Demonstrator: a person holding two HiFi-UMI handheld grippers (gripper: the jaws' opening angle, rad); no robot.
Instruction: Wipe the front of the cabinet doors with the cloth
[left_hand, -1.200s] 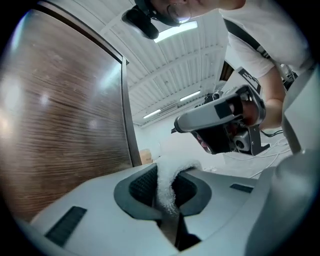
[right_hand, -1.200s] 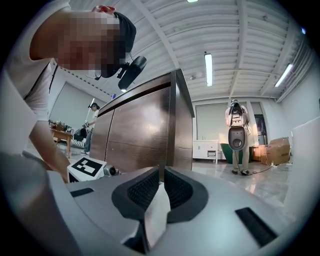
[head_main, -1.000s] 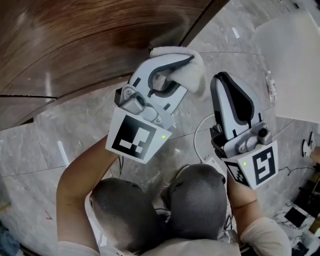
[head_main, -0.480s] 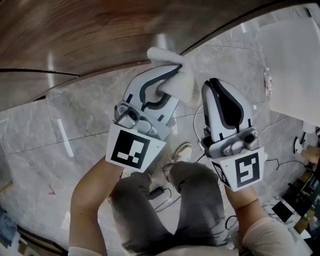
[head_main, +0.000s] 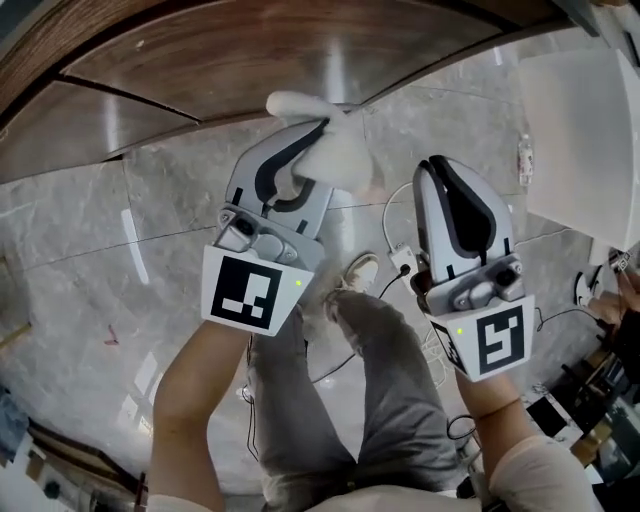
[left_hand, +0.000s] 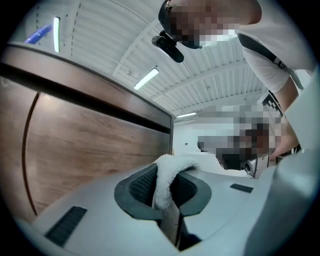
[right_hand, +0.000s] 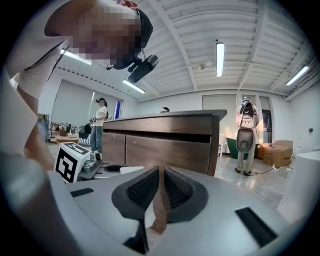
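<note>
The head view looks down on both tools at once. The left gripper (head_main: 300, 160) points toward 12 o'clock with its tip at the foot of the brown wooden cabinet doors (head_main: 250, 60), which span the picture from 9 to 1 o'clock. The right gripper (head_main: 445, 175) is at about 3 o'clock of the left one, near it but apart, over the grey marble floor (head_main: 100, 250). This view also shows the person's grey trouser legs, a pale shoe (head_main: 358, 270) and a white cable (head_main: 395, 235) on the floor at 6 o'clock of the grippers, which neither gripper view takes in.

The left gripper view gives what the head view cannot: the two dark ribbed pads are closed on the white cloth (left_hand: 167, 177). It is pinched between them and rises out of the top of the jaws, folding over toward 2 o'clock. The wood door front fills the side from 8 to 11 o'clock, close beside the jaws. Whether the cloth touches it cannot be told here. From above, the cloth bunches at the left gripper's tip, toward 1 o'clock of it, against the dark gap at the cabinet's base.

The right gripper view shows its pads drawn to a narrow slit with nothing in it. Beyond stand the cabinet's drawer fronts, the other gripper's marker cube (right_hand: 70, 161) at 9 o'clock, and a standing person (right_hand: 245, 135) at 3 o'clock.
</note>
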